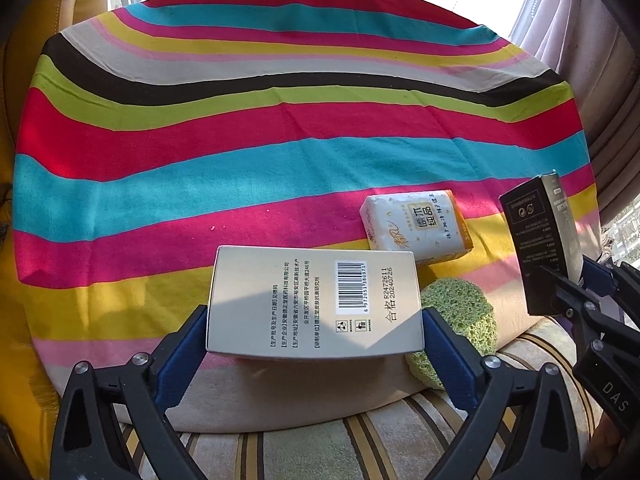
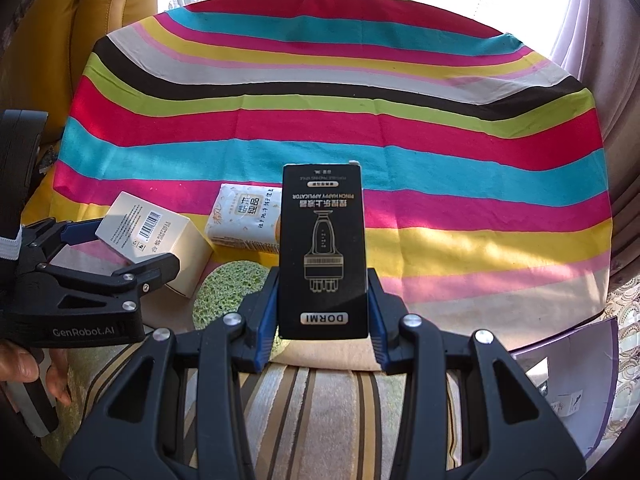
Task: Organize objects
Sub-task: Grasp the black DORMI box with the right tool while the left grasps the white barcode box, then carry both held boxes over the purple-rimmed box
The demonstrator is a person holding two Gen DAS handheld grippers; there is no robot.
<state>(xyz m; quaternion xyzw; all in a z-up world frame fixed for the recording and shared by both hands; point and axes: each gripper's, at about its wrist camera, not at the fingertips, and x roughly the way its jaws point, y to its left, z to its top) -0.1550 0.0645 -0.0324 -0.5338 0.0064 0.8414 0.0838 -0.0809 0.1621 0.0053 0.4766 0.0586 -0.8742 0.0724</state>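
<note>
A home living room: a yellow leather sofa [image 2: 100, 4], sunlit window curtains [image 1: 592, 40], and a striped cloth [image 1: 280, 128] over furniture.

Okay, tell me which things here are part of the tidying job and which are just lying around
Part of the job:
- white box, held in the left gripper
- black box, held in the right gripper
- tissue pack on the striped cloth
- green sponge

Just lying about:
- yellow chair
- curtain
- purple folder

Both wrist cameras are looking forward, close over the striped tabletop [image 1: 240, 152]; both are sharing the tissue pack [image 1: 416, 224] and sponge [image 2: 224, 288].
</note>
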